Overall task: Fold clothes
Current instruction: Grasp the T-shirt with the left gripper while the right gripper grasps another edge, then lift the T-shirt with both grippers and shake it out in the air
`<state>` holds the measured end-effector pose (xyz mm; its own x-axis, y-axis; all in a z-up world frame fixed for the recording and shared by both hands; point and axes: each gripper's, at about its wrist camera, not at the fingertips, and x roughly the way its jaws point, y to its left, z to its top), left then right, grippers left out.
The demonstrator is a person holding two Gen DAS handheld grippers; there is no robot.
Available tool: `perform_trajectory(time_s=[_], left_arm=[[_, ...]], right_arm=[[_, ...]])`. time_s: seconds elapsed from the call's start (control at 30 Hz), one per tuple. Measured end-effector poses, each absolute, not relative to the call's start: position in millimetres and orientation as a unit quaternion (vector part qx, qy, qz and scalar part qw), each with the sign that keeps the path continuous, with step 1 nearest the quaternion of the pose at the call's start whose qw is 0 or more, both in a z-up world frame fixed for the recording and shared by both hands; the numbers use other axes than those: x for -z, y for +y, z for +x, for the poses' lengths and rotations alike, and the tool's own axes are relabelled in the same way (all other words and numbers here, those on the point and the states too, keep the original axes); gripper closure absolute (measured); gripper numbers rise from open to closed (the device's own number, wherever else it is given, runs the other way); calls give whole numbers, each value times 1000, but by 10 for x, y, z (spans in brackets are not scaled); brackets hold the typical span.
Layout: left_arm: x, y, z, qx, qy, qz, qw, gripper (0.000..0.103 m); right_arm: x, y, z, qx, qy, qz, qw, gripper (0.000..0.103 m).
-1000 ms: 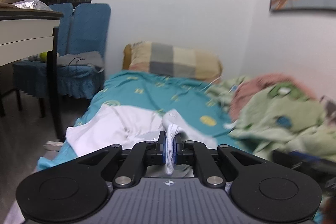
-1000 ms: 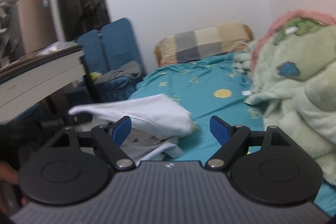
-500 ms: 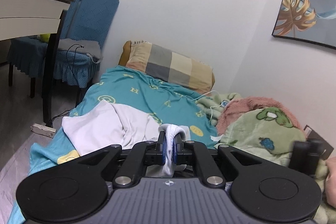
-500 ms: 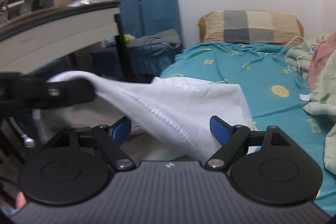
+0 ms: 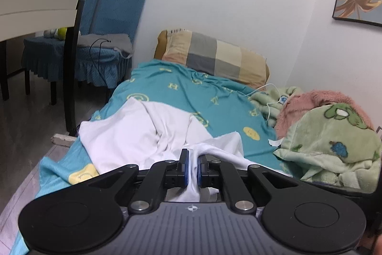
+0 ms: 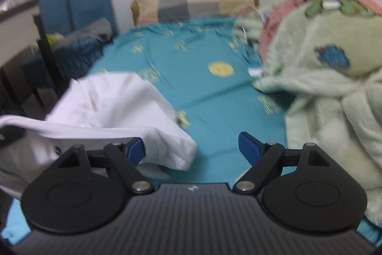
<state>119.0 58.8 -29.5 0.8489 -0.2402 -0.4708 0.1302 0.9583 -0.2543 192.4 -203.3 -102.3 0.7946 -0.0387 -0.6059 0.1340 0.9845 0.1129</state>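
Pinching the white garment (image 5: 143,135) lower than before, left gripper (image 5: 192,167); right gripper (image 6: 192,147) fingers wide.

White garment (image 5: 133,135), rumpled, spread on teal sheet, one fold pinched up

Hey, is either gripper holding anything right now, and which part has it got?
The left gripper pinches a bunched fold of the white garment. The right gripper is open, holding nothing.

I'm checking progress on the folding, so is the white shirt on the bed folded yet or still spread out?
Not folded. The white shirt lies rumpled on the teal sheet, one bunched edge pinched in the left hand-held gripper.
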Motion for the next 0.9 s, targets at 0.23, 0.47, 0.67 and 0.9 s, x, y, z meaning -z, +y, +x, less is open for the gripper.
perform_trajectory(time_s=[0.23, 0.47, 0.67, 0.9], left_arm=[[199, 645, 1045, 80, 216, -123, 965, 96], [-79, 660, 694, 152, 138, -157, 966, 98], [-181, 699, 558, 183, 109, -168, 963, 98], [-15, 727, 724, 125, 163, -154, 966, 98]], right_arm=[[733, -2029, 1549, 35, 208, 77, 975, 28], [502, -2042, 1290, 7, 105, 96, 990, 57], [633, -1877, 1510, -44, 179, 94, 978, 65], [1037, -1853, 1839, 12, 278, 125, 952, 90]])
